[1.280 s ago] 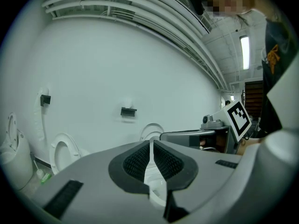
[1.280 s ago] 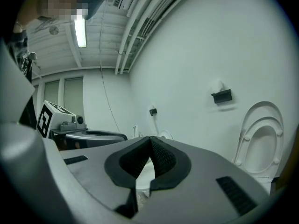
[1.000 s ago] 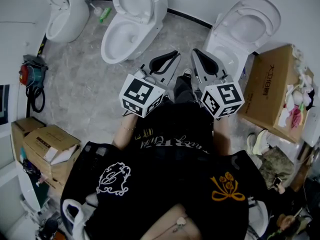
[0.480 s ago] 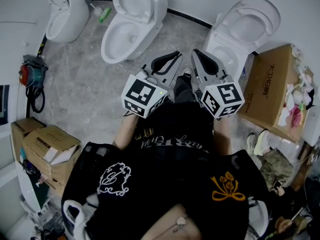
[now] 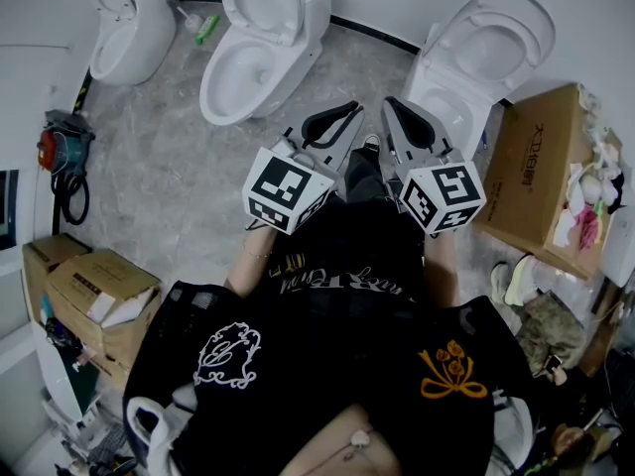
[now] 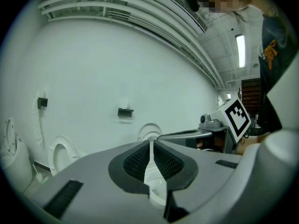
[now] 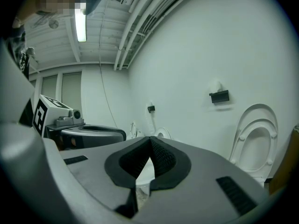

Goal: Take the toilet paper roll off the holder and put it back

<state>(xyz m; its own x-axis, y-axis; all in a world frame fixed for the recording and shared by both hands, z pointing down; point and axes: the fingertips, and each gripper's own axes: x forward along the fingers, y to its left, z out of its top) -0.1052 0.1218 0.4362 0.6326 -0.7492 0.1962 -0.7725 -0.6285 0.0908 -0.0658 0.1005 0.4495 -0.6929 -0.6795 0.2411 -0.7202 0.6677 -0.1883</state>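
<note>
- The left gripper (image 5: 342, 115) is held out in front of the person, just above the middle of the head view. Its jaws are drawn together to a hairline slit, with nothing between them.
- The right gripper (image 5: 395, 113) sits just beside it on the right. Its jaws are pressed closed and are empty too.
- The toilet paper roll (image 7: 215, 86) shows only as a faint, pale round shape, hard to make out against the white wall (image 7: 196, 45). It rests on top of the black holder (image 7: 219, 96), right of centre in the right gripper view and well apart from both grippers.
- Three white toilets line the top of the head view: the left toilet (image 5: 129, 28), the middle toilet (image 5: 253, 67) and the right toilet (image 5: 486, 48), which has its lid raised.
- A cardboard box (image 5: 541, 167) stands at the right edge, just beside the right toilet.
- The floor (image 5: 159, 167) is grey and marbled.
</note>
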